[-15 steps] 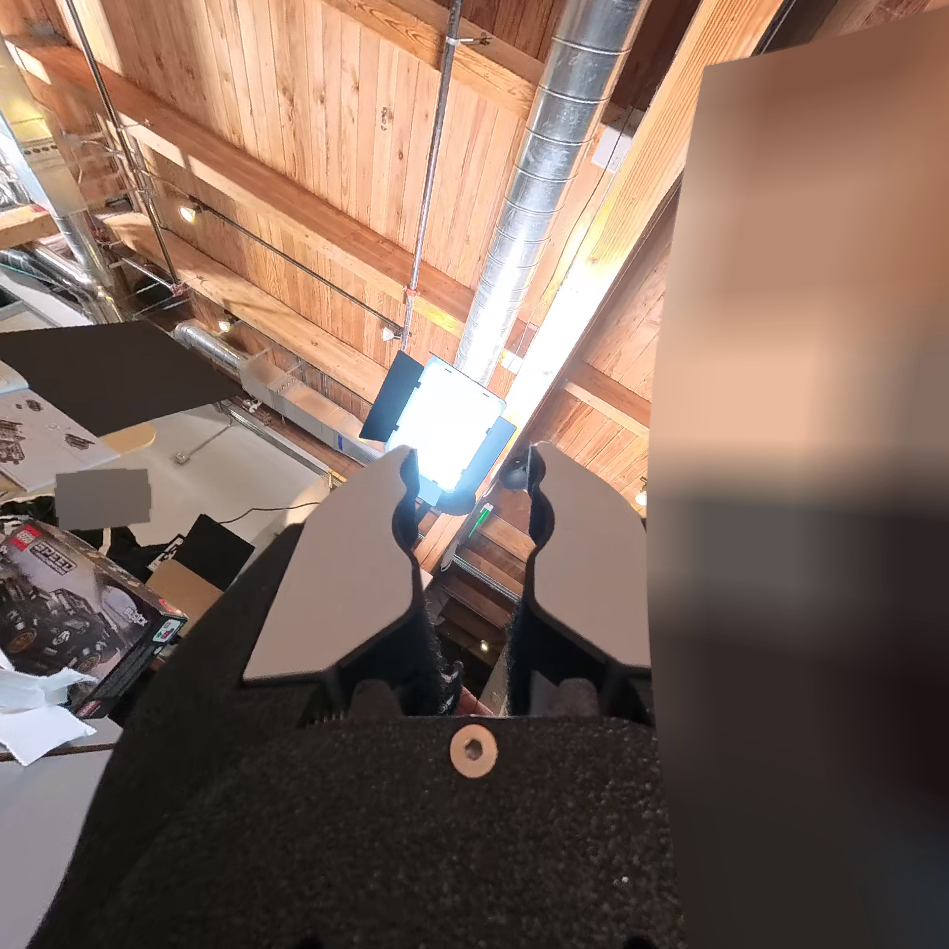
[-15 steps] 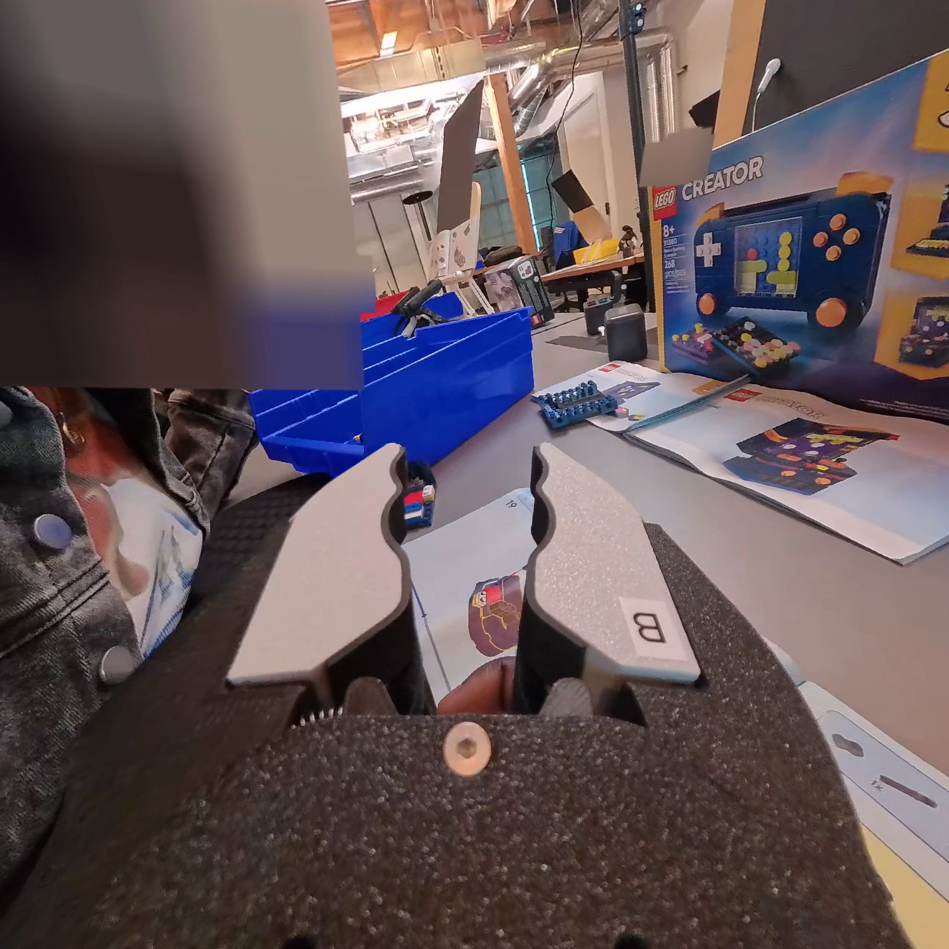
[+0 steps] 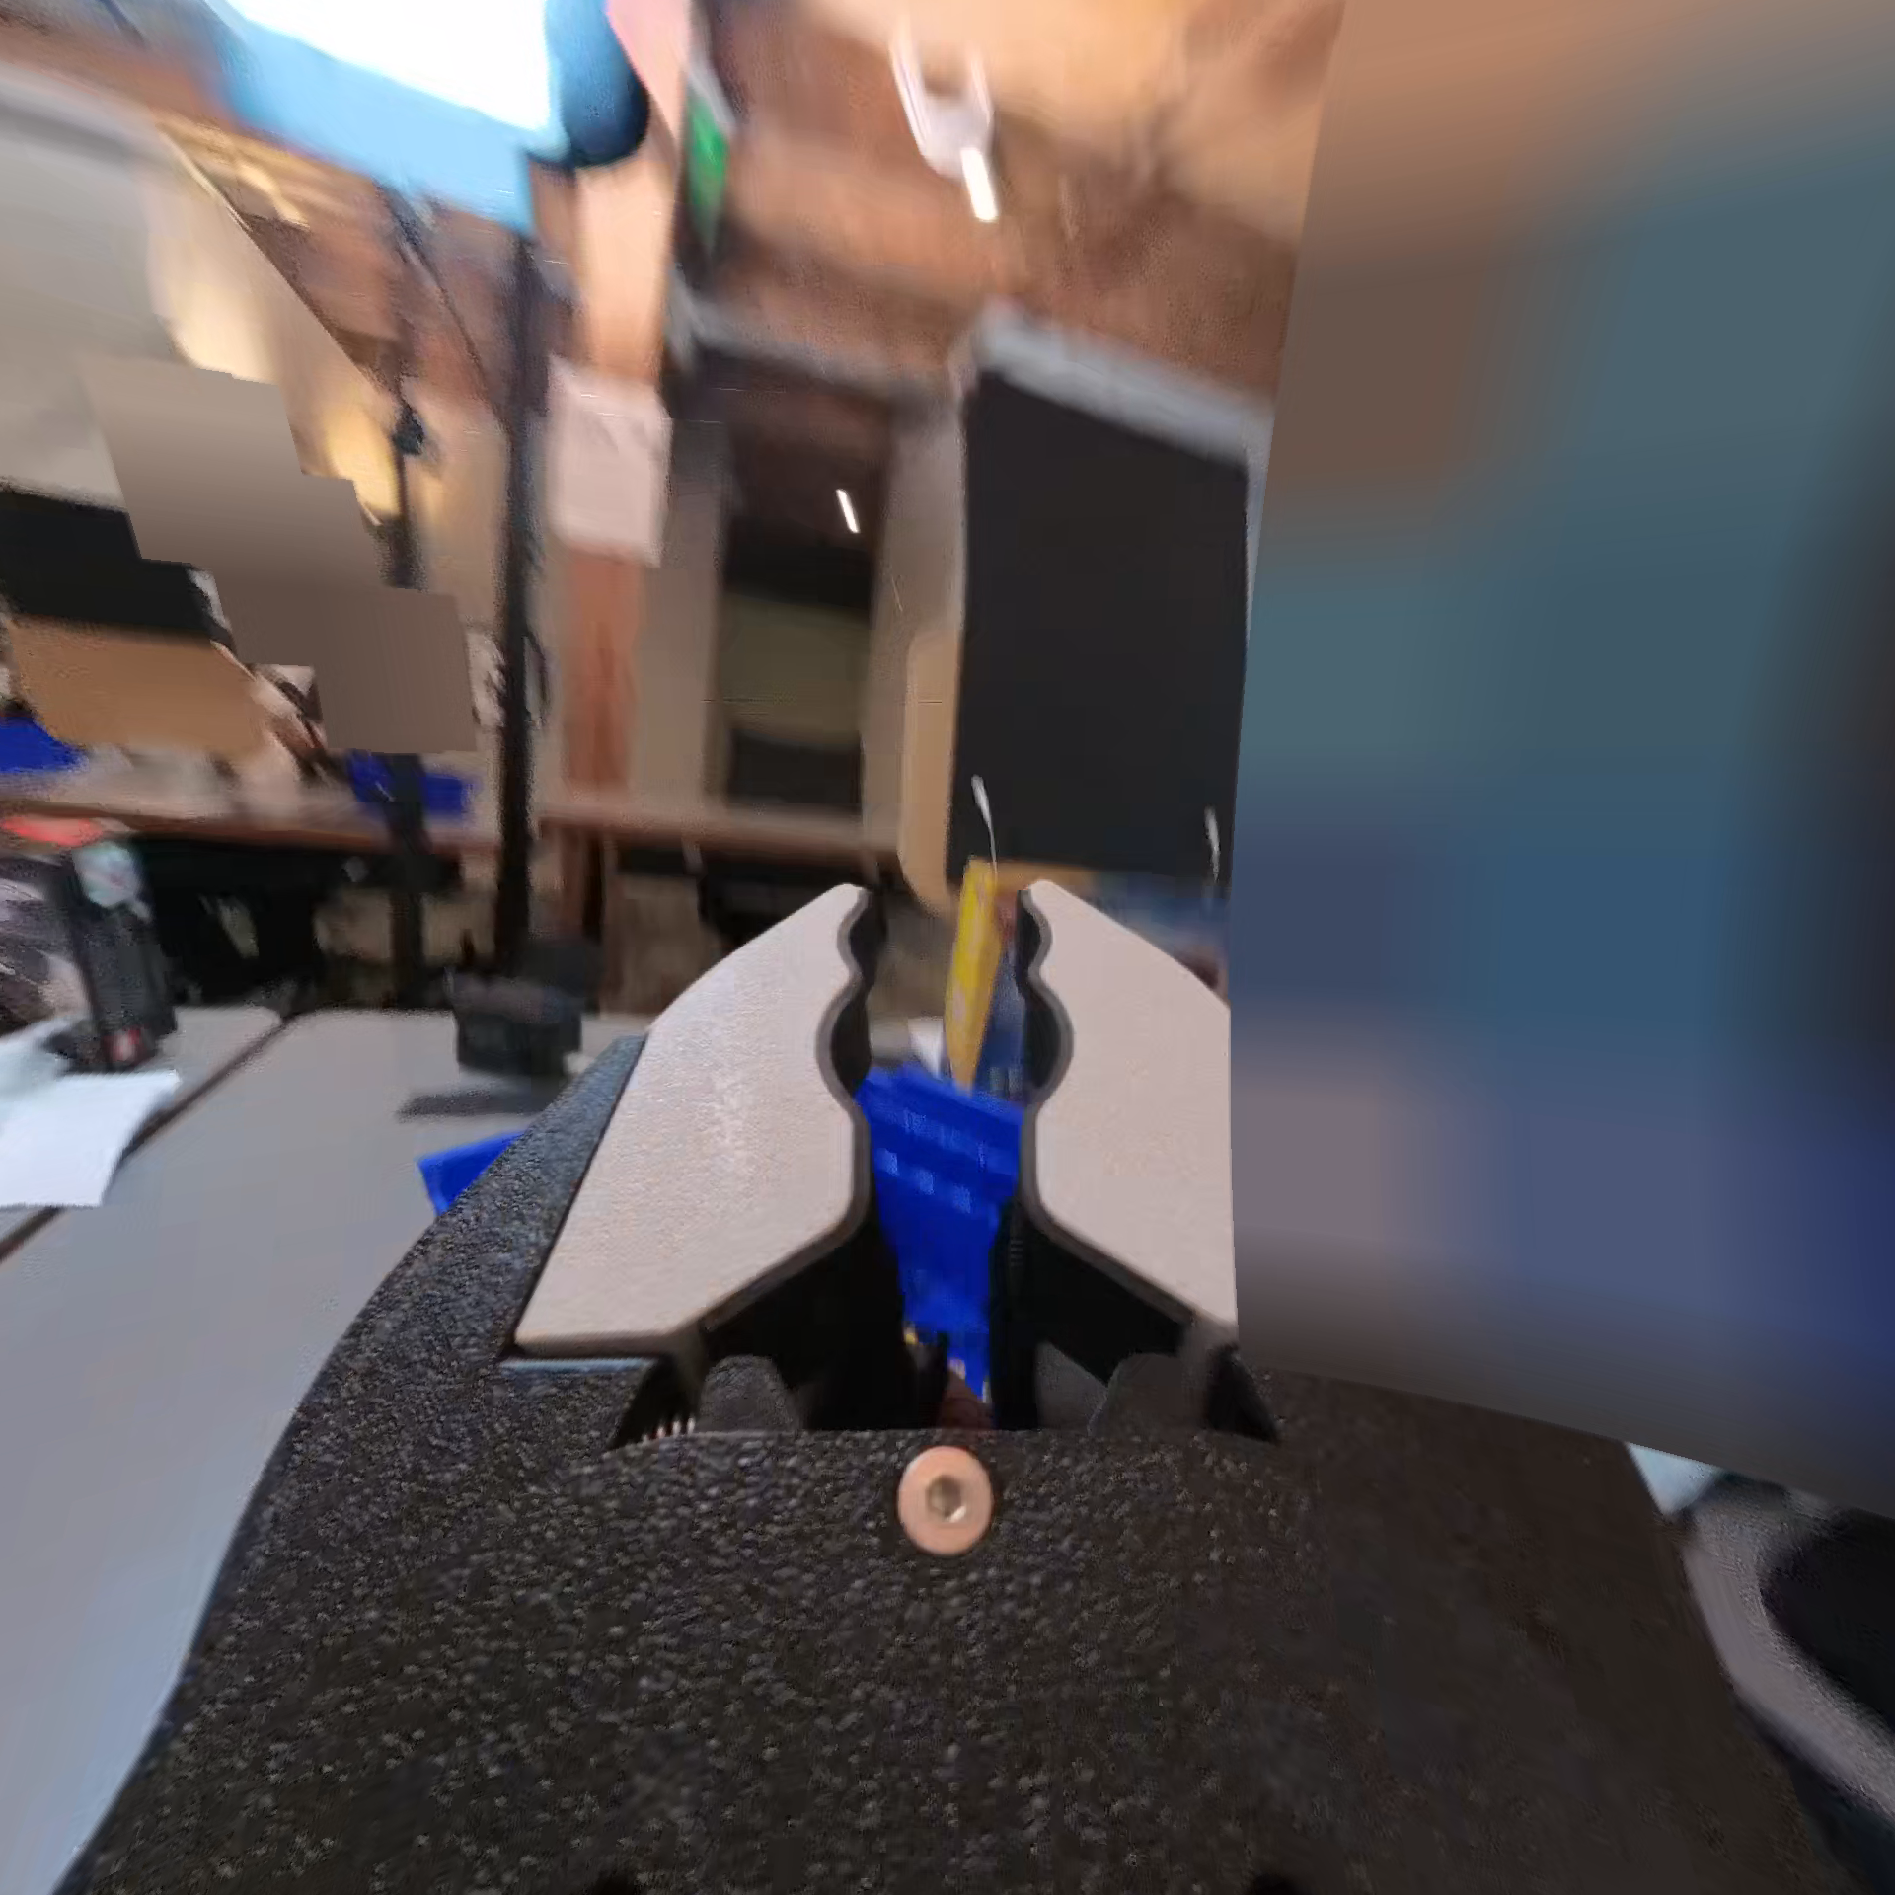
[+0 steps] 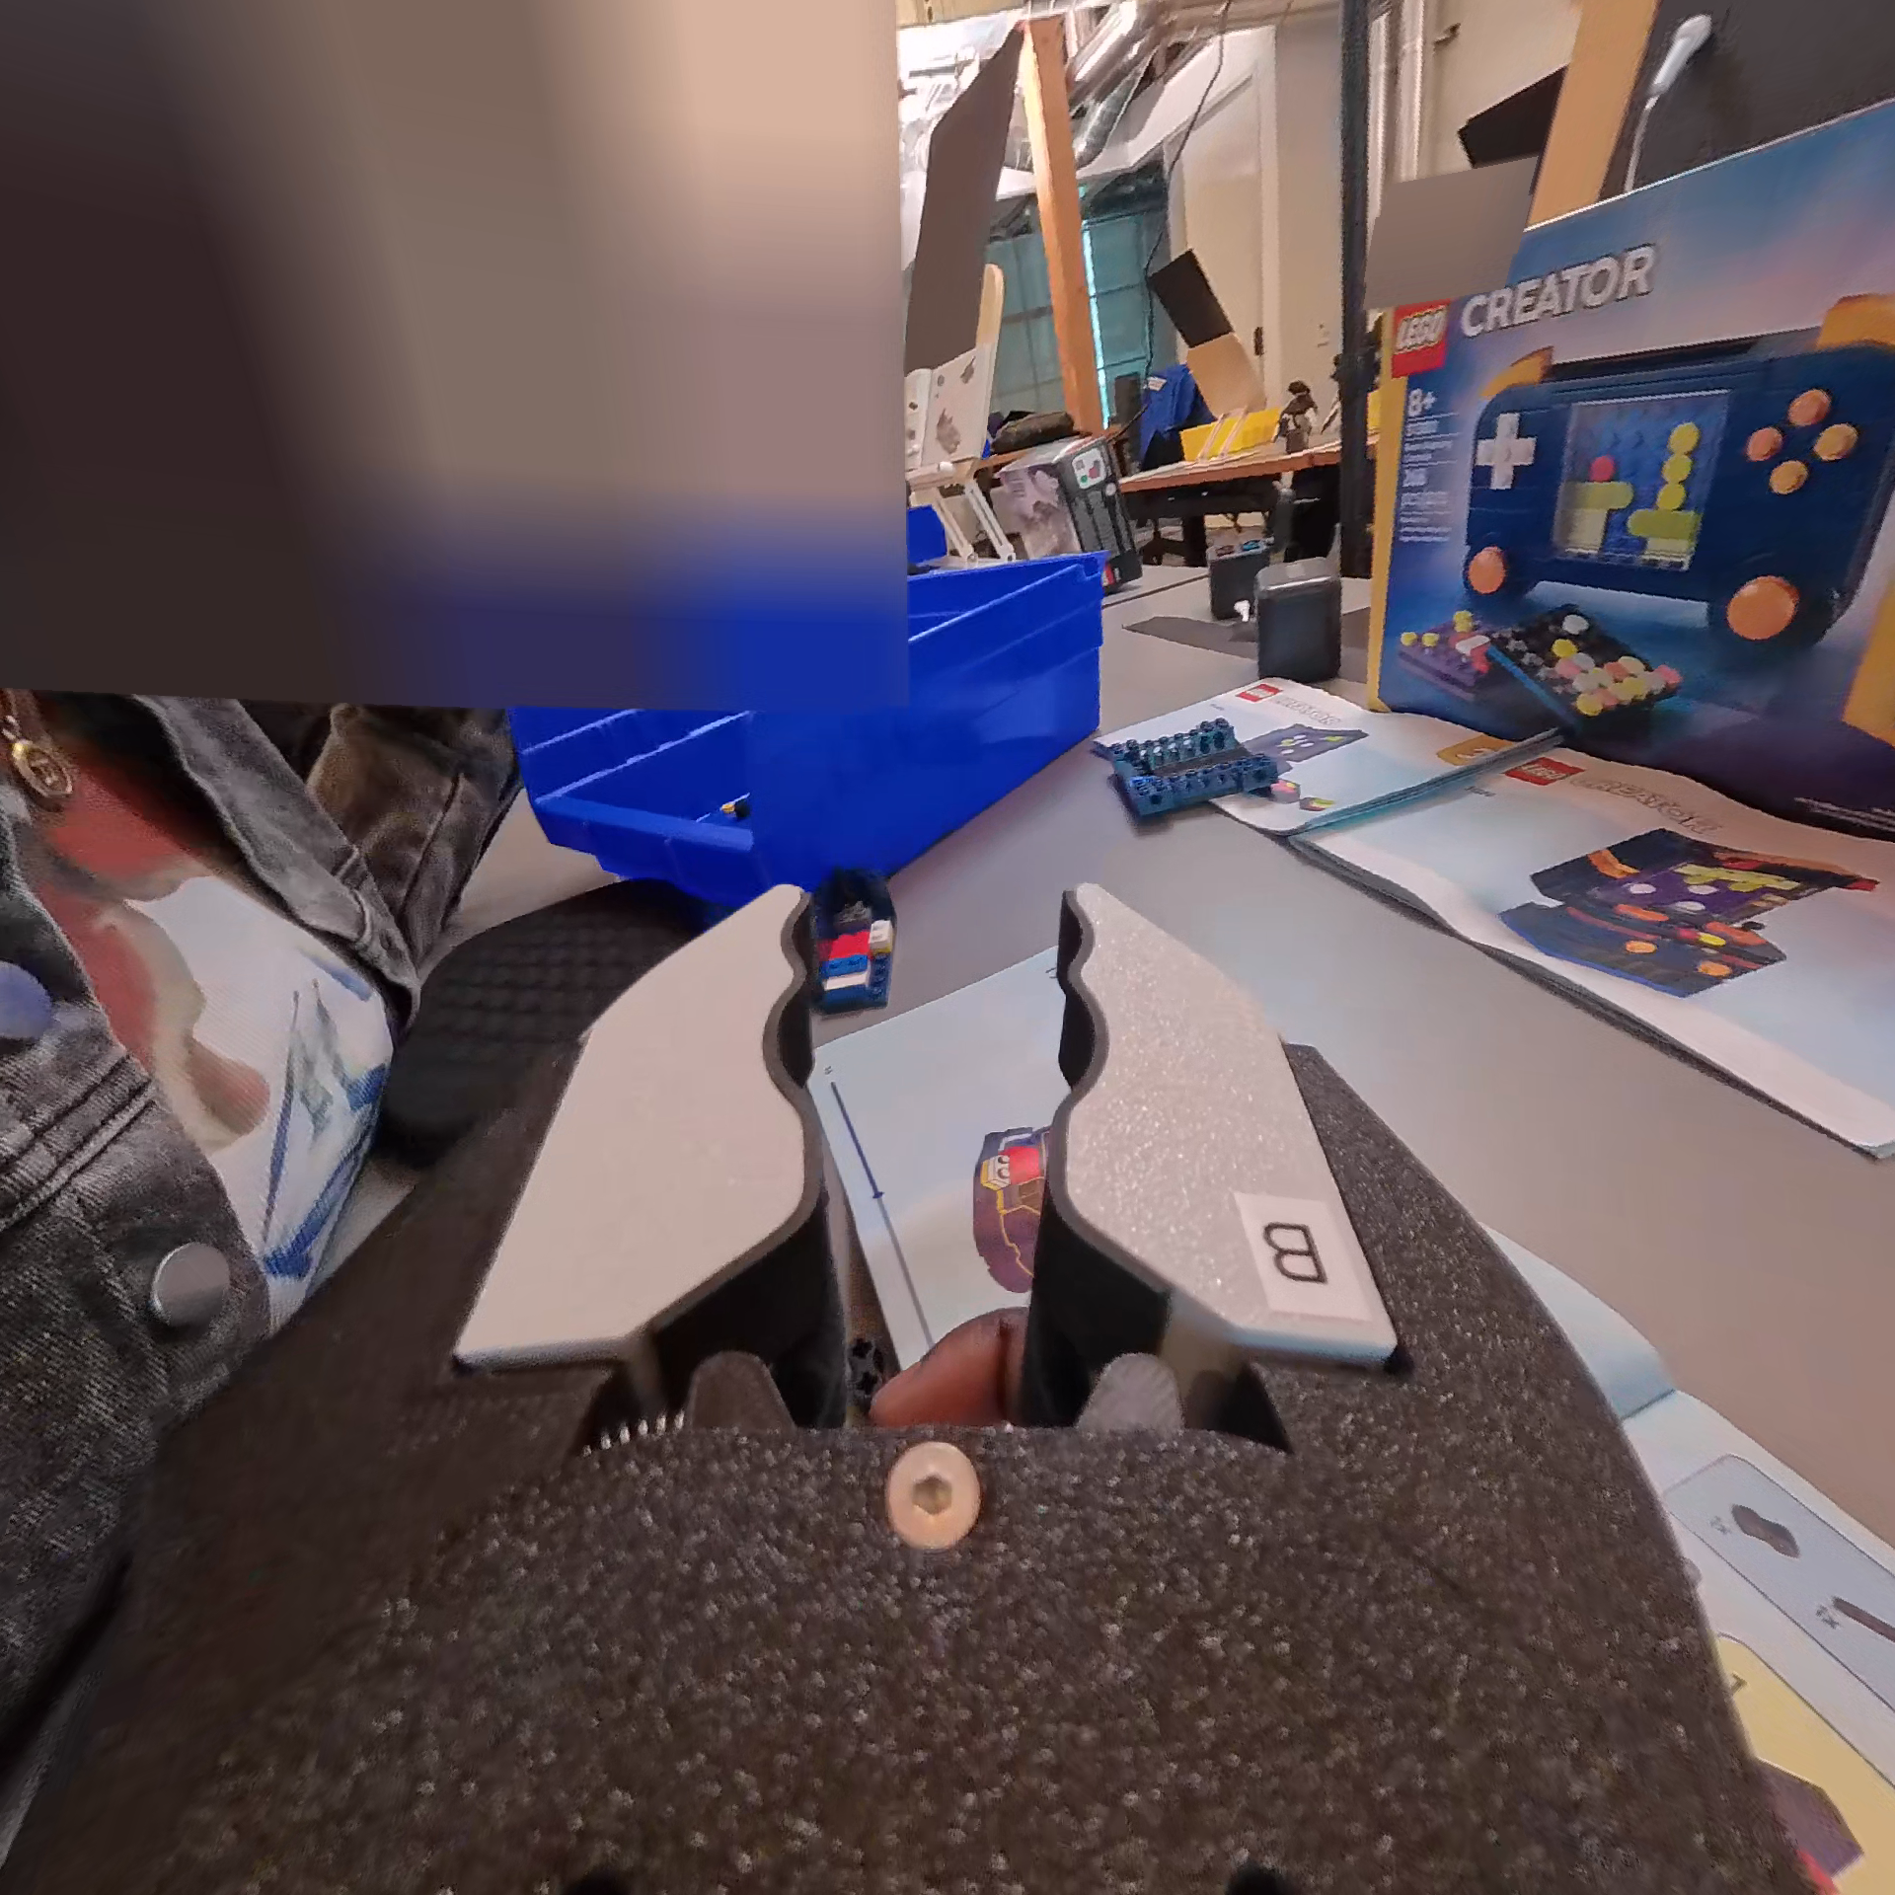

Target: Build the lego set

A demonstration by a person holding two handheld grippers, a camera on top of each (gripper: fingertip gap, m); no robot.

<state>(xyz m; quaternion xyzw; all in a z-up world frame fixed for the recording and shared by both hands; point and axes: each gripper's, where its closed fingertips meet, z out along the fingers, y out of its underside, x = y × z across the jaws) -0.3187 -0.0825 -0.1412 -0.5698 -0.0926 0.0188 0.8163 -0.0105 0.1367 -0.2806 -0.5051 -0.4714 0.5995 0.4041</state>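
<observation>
I see the grey table point(image 4: 1179, 923) across the middle of the right wrist view, with the big game-console box point(image 4: 1641, 492) standing at the upper right of the frame. In front of it, at the right, the open instruction booklets point(image 4: 1600, 882) lie flat. The blue bin point(image 4: 923, 738) sits at the centre left, and a dark blue brick plate point(image 4: 1195, 774) rests on the table between the bin and the booklets. Another booklet page point(image 4: 943, 1128) lies under my right gripper point(image 4: 928, 959), whose jaws stand wide apart with only air between them. Just beyond its left fingertip a small blue, red and white brick model point(image 4: 851, 949) stands on the table, near the bin's front corner, not touched. The left wrist view is very blurred; my left gripper point(image 3: 943, 959) shows a narrow gap, nothing pressed, and the blue bin point(image 3: 938, 1159) appears behind it at the frame centre
</observation>
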